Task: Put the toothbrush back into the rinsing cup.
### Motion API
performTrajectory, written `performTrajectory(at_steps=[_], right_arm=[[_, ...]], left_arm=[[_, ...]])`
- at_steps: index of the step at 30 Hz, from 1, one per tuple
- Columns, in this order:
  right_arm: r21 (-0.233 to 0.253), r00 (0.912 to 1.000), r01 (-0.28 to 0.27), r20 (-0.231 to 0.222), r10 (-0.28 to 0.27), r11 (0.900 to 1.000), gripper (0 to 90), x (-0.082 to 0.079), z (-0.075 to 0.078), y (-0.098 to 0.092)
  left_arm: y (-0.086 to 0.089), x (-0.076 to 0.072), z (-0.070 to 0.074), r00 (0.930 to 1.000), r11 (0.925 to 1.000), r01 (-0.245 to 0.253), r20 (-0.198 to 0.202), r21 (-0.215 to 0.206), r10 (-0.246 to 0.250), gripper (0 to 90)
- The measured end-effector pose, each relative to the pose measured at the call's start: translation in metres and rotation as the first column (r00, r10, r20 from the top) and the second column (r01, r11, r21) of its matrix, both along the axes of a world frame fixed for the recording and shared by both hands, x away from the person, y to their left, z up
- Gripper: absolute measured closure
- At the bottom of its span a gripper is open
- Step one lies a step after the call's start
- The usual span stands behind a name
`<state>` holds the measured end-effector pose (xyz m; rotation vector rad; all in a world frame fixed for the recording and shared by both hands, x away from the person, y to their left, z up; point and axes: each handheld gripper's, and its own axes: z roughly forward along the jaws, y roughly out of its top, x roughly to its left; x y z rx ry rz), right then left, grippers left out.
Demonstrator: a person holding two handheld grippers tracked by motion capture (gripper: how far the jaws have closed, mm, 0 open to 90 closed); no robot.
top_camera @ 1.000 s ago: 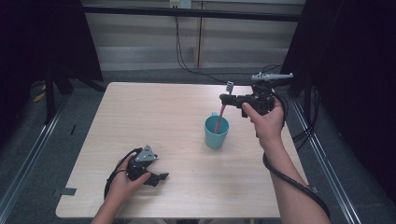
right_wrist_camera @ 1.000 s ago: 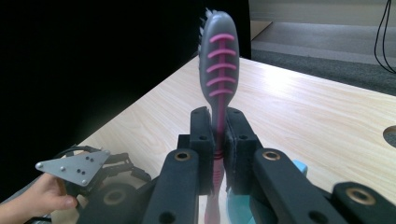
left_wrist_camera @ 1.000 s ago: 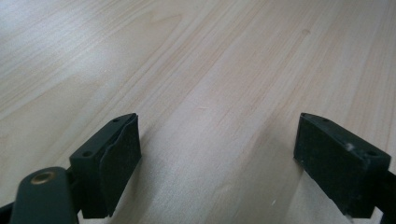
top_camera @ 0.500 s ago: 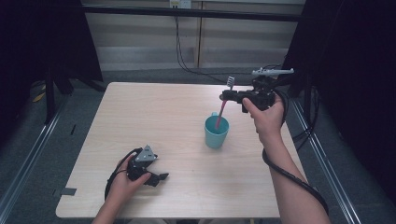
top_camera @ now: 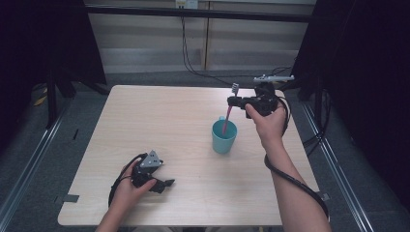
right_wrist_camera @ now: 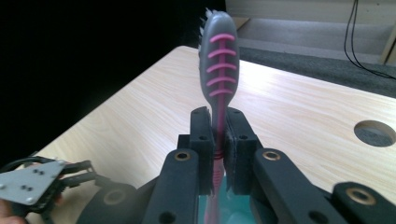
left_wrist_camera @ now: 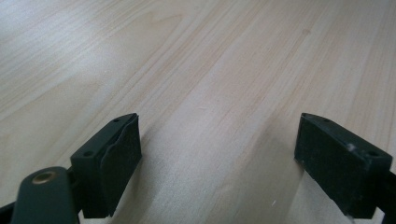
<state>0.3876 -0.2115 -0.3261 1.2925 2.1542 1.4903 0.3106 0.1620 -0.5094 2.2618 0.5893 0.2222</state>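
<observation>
Now the right gripper [top_camera: 238, 101] has its jaws pinched on the neck of the toothbrush [top_camera: 229, 112], head up, handle end dipping into the teal cup [top_camera: 224, 137] mid-table; looks like the brush is either going in or coming out. Left gripper [top_camera: 164, 183] rests wide apart and empty on the table [top_camera: 145, 121]. Next move wants a straight vertical path, or the cup may tip.

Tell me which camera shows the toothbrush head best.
The right gripper view: the toothbrush head rises close up above the shut jaws, its pink ridges sharp. The high view shows it small, handle dipping into the teal cup. The left gripper view looks at bare table.
</observation>
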Motion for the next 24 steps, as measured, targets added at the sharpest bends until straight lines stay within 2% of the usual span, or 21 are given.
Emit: performTrajectory(at_steps=[7,13,18,24], right_arm=[[-0.023,0.9997,0.014,-0.021,-0.014,1.000,84.0,0.007,-0.017,0.002],[-0.033,0.9983,0.021,-0.055,-0.022,0.999,84.0,0.010,-0.040,0.004],[-0.026,0.9968,0.037,-0.070,-0.039,0.999,84.0,0.009,-0.054,0.001],[-0.034,0.9959,0.044,-0.078,-0.046,0.998,84.0,0.007,-0.063,-0.002]], left_arm=[[0.000,0.000,0.000,1.0000,1.0000,-0.001,0.003,0.000,0.001,14.4],[0.000,0.000,0.000,1.0000,1.0000,0.000,0.002,0.002,0.000,14.4],[0.000,0.000,0.000,1.0000,1.0000,-0.001,-0.001,0.000,0.001,14.4],[0.000,0.000,0.000,1.0000,1.0000,-0.001,-0.002,0.001,0.001,14.3]])
